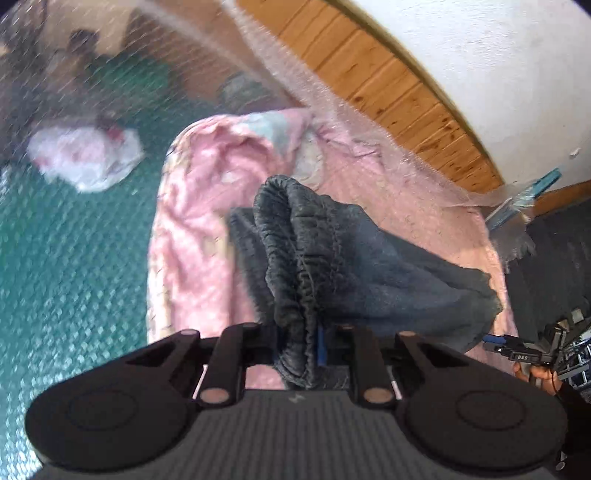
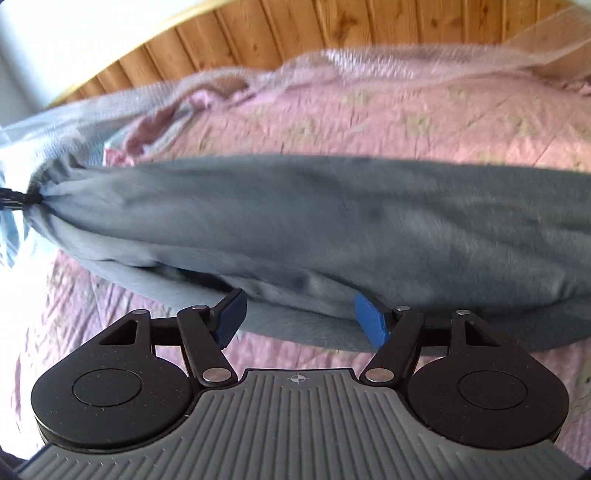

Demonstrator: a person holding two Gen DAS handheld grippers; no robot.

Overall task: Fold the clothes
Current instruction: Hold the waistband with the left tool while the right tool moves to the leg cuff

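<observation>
The left gripper is clenched on the gathered elastic waistband of a dark grey garment. In the left wrist view the bunched waistband rises from the lower centre of the frame, and the cloth trails away toward the lower right, above a pink quilt spread over a green bedspread. The right gripper is released, its blue pads spread wide with the lower edge of the garment lying between and just above them; whether they touch it is unclear. In the right wrist view the garment's long axis runs across mid-frame from left to right, pinched to a point at the left edge. A wooden headboard crosses the top of that frame.
</observation>
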